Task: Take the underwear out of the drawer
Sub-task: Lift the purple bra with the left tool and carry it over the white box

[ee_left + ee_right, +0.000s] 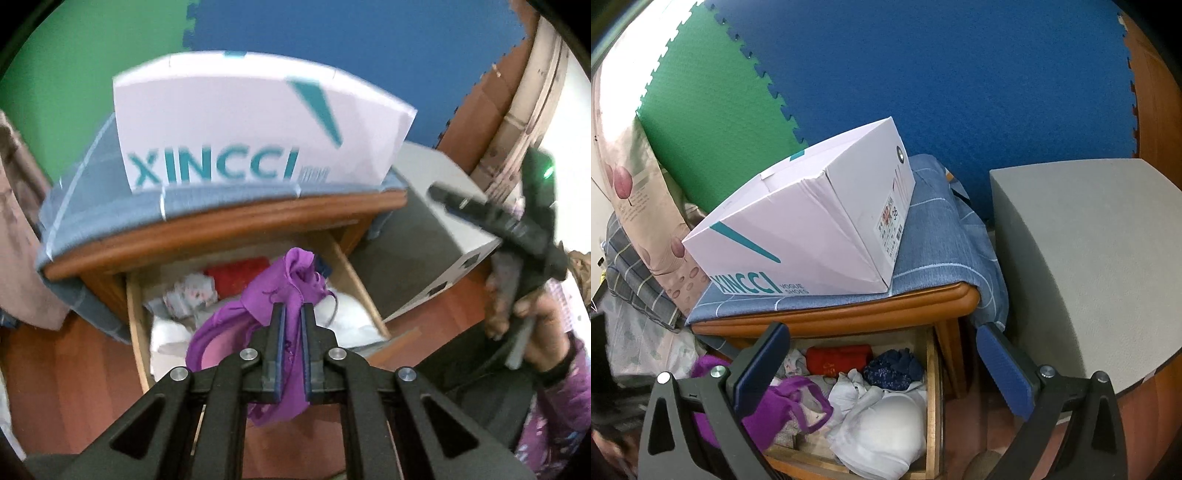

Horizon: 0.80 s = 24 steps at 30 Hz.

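A: What is gripped by the left hand-held gripper (291,308)?

B: A purple underwear (266,295) is clamped between its blue-padded jaws, at lower centre of the left wrist view. The cloth is bunched above the tips and hangs below them, in front of the open drawer (354,280).

A: And the right hand-held gripper (886,354)?

B: Its jaws are spread wide, with nothing between them. In its own view they frame the drawer at the bottom of the frame. In the left wrist view it is seen at the right edge, held by a hand (532,317).

A: What is seen in the drawer?

B: A red folded item (838,360), a dark blue garment (894,369) and a white bra (882,428) are seen. More purple cloth is seen at lower left of the right wrist view, partly hidden by a finger.

A: What is placed above?

B: A white shoe box (798,229) marked XINCCI is set on a blue cloth (934,229) covering the wooden cabinet's top (834,314). A grey block (1082,258) is seen just beside the cabinet, at right.
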Motion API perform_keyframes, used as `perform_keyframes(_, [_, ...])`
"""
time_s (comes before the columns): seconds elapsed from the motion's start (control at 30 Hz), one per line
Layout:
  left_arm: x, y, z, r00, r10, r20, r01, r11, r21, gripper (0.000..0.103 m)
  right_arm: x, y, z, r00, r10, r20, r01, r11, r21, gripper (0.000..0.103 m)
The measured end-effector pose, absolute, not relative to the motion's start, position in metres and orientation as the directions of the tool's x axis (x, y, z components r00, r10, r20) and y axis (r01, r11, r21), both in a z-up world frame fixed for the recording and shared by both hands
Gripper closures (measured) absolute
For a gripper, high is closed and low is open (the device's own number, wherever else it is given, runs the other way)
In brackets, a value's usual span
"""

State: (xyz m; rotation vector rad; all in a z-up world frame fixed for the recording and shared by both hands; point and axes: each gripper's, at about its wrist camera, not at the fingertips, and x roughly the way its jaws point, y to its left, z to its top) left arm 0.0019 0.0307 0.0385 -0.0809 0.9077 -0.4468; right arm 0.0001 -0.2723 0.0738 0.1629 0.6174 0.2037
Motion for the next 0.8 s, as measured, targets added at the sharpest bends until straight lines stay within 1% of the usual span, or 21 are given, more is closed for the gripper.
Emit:
perform_keyframes(0.17, [0.003,0.039,0.093,0.569,-0.447,-0.69,0.346,0.892,-0.292,0.097,-0.001,-0.274,0.073,0.798,0.235,-0.555,-0.134,0.967,0.216,0.0])
perform_keyframes(0.23, [0.008,0.043,0.123,0.591,-0.464,-0.66,0.349,0.884,-0.309,0.099,0.0,-0.274,0.073,0.798,0.234,-0.555,-0.131,0.967,0.219,0.0])
perform_keyframes(0.27, [0.011,0.046,0.142,0.608,-0.477,-0.634,0.355,0.878,-0.321,0.102,0.0,-0.274,0.073,0.798,0.234,-0.556,-0.131,0.967,0.218,0.0])
perform_keyframes(0.37, [0.024,0.051,0.204,0.66,-0.498,-0.563,0.374,0.867,-0.33,0.102,0.0,-0.274,0.073,0.799,0.234,-0.554,-0.132,0.967,0.219,0.0])
perform_keyframes(0.43, [0.038,0.05,0.239,0.697,-0.478,-0.534,0.373,0.878,-0.298,0.102,0.0,-0.274,0.074,0.8,0.236,-0.552,-0.131,0.966,0.222,0.0])
perform_keyframes(0.47, [0.05,0.046,0.254,0.702,-0.466,-0.538,0.376,0.885,-0.275,0.102,0.0,-0.274,0.074,0.799,0.238,-0.552,-0.133,0.966,0.224,0.0])
perform_keyframes(0.53, [0.071,0.035,0.264,0.672,-0.452,-0.586,0.377,0.891,-0.254,0.102,0.0,-0.274,0.073,0.797,0.24,-0.554,-0.137,0.966,0.221,0.0])
perform_keyframes(0.6, [0.07,0.024,0.25,0.651,-0.431,-0.624,0.386,0.897,-0.216,0.1,-0.001,-0.275,0.074,0.797,0.238,-0.555,-0.139,0.967,0.214,0.0])
perform_keyframes(0.63, [0.066,0.019,0.238,0.63,-0.423,-0.651,0.402,0.895,-0.193,0.096,-0.002,-0.277,0.075,0.799,0.24,-0.551,-0.138,0.966,0.22,0.0])
perform_keyframes(0.67, [0.06,0.009,0.214,0.586,-0.405,-0.702,0.428,0.89,-0.157,0.078,-0.002,-0.28,0.076,0.802,0.244,-0.545,-0.134,0.963,0.234,0.0])
perform_keyframes(0.7, [0.054,0.0,0.184,0.539,-0.373,-0.755,0.447,0.887,-0.119,0.048,-0.002,-0.282,0.076,0.803,0.246,-0.543,-0.129,0.961,0.244,0.0])
perform_keyframes(0.73, [0.046,-0.005,0.16,0.515,-0.351,-0.782,0.456,0.885,-0.097,0.035,-0.002,-0.284,0.076,0.802,0.248,-0.544,-0.124,0.959,0.254,0.0])
perform_keyframes(0.77, [0.038,-0.008,0.126,0.491,-0.338,-0.803,0.464,0.882,-0.088,0.028,-0.001,-0.285,0.075,0.798,0.254,-0.546,-0.121,0.956,0.268,0.0])
perform_keyframes(0.8, [0.032,-0.01,0.09,0.448,-0.324,-0.833,0.472,0.877,-0.087,0.029,0.0,-0.286,0.074,0.793,0.262,-0.55,-0.12,0.952,0.28,0.0])
